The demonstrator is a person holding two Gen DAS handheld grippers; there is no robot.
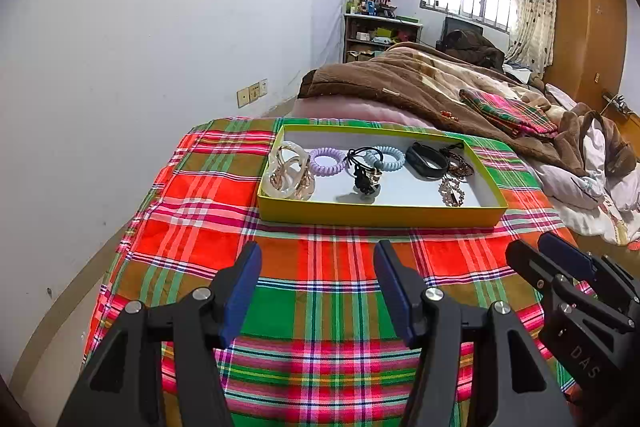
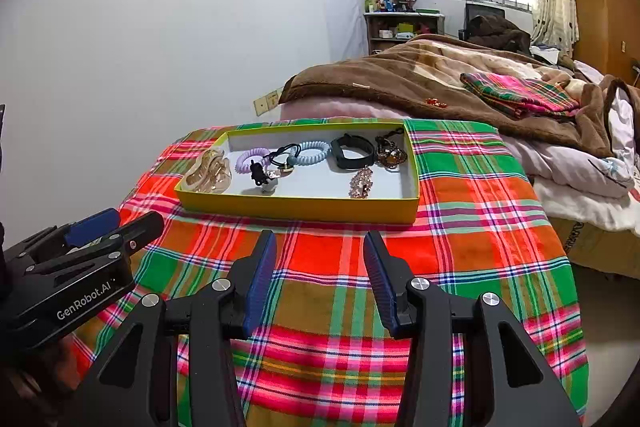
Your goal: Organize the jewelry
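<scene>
Shallow yellow cardboard tray (image 1: 380, 217) on plaid cloth (image 1: 320, 267) holds jewelry in row: translucent claw clips (image 1: 286, 171), lilac coil tie (image 1: 328, 161), black band (image 1: 427, 160), beaded bracelets (image 1: 460, 165). Sorted look fits finished job or staged start. Left gripper (image 1: 318, 291) and right gripper (image 2: 320, 281) both empty, fingers apart, held short of tray, likely for clear view.

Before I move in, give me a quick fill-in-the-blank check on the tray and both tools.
1. The jewelry lies in a shallow tray whose outer wall is ____ in colour.
2. Both the left tool and the right tool are ____, holding nothing.
3. The lilac coil hair tie lies between the clear hair claw and the ____ coil hair tie.
4. The tray rests on a ____ cloth.

Missing words: yellow; open; blue; plaid
</scene>
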